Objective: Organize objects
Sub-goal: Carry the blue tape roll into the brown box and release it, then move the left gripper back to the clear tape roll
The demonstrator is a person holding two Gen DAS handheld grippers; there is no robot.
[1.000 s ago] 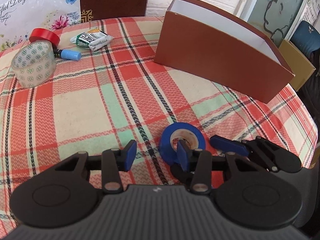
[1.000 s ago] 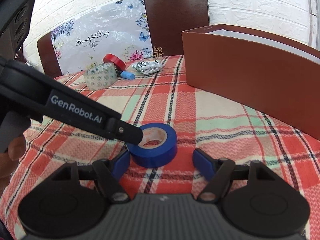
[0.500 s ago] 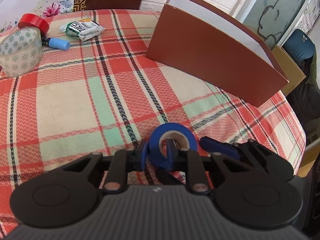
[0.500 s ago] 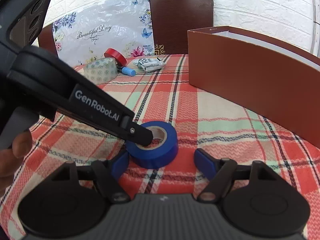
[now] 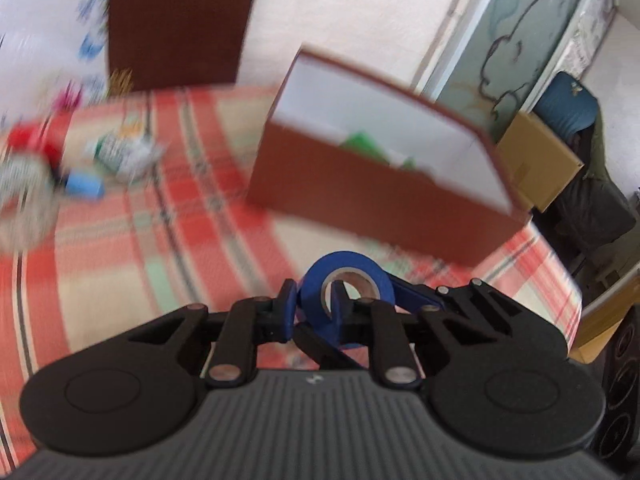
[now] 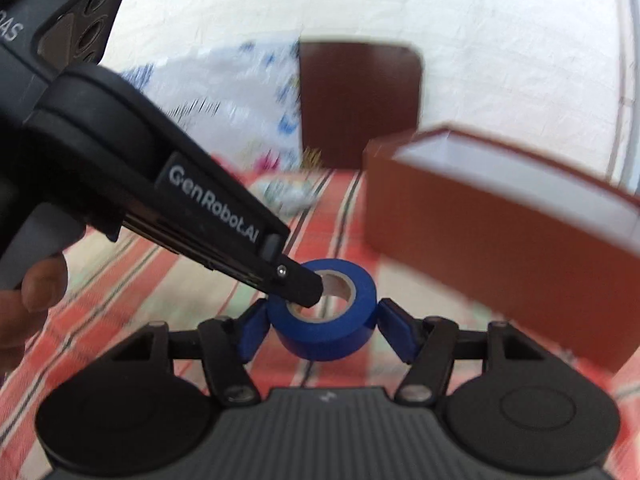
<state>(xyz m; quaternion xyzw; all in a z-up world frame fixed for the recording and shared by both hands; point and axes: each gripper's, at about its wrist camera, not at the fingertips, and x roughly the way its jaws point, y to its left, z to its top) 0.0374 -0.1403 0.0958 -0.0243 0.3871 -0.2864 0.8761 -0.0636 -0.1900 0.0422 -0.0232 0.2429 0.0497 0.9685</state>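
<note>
Since the earlier frames both grippers and the blue tape [image 5: 347, 280] have risen off the tabletop [image 5: 120, 248], and the box [image 5: 376, 196] now shows its white inside.

On the left of the left wrist view, blurred, lie a patterned tape roll [image 5: 22, 200], a red roll [image 5: 30, 140], a blue-capped marker [image 5: 82, 186] and a packet [image 5: 124, 154], all untouched and well apart from the box. They appear to be what is left to sort.

In the middle, the left gripper [image 5: 314, 312] has its fingers pressed onto the wall of the blue tape, one outside the roll and one through its hole. The right gripper [image 6: 322, 330] has just been closing; its fingers [image 6: 252, 336] straddle the roll and sit against its two sides, though whether they truly press cannot be told through the blur.

On the right, the box stands near the tape, and something green [image 5: 362, 146] already lies inside. So the task seems partly done: one roll is lifted but not yet in the box.

Only the left wrist view shows the green contents, the marker and the other rolls. Only the right wrist view shows the person's hand [image 6: 30, 292] on the left gripper's handle, and both right fingers flanking the roll.
</note>
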